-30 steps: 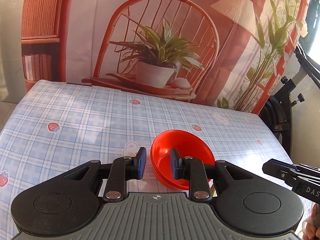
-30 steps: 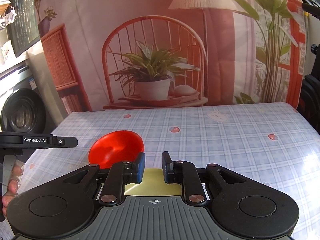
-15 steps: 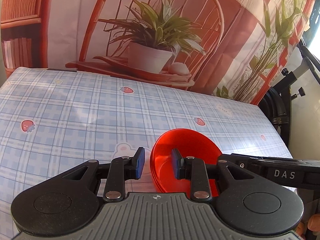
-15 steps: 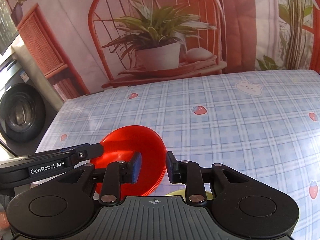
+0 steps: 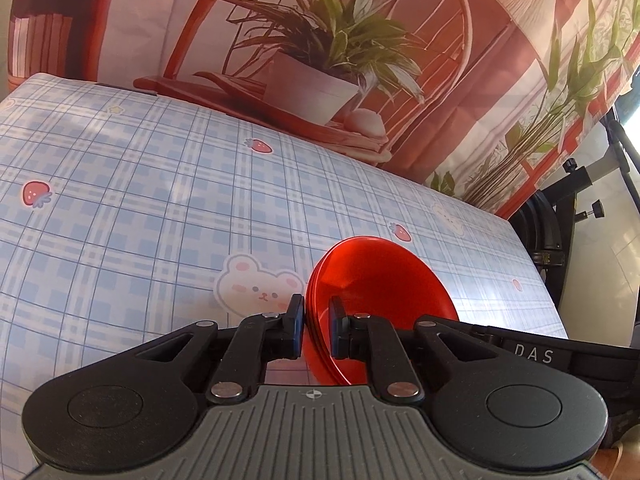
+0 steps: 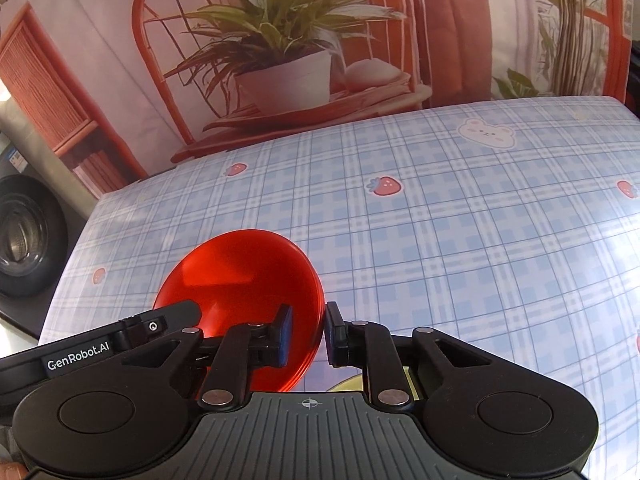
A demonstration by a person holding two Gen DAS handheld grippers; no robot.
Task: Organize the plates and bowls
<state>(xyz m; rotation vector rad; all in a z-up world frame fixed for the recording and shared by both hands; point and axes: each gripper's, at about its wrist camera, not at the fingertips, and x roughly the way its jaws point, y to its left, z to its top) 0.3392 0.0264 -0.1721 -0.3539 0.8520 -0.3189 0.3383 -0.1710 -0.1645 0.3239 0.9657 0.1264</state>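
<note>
Now, across the wide blue-checked tablecloth with strawberries and bears (image 5: 140, 200), the one piece in play is the shiny red plastic bowl stack (image 5: 380, 292), sitting near the front edge, and both tools are on it from opposite sides. In the left wrist view the left gripper (image 5: 317, 330) straddles the near left rim, one finger outside the wall, the other inside, and they look closed onto those layered rims. In the right wrist view the right gripper (image 6: 306, 334) brackets the bowl's right rim (image 6: 240, 280), its left finger inside and its right finger outside with a sliver of gap, so I cannot tell whether it pinches yet. A pale yellow dish edge (image 6: 348, 384) peeks out just beneath the right gripper. The rim runs straight between each pair of fingers, so whichever hand lifts, I judge the pull goes up and away from the other.
</note>
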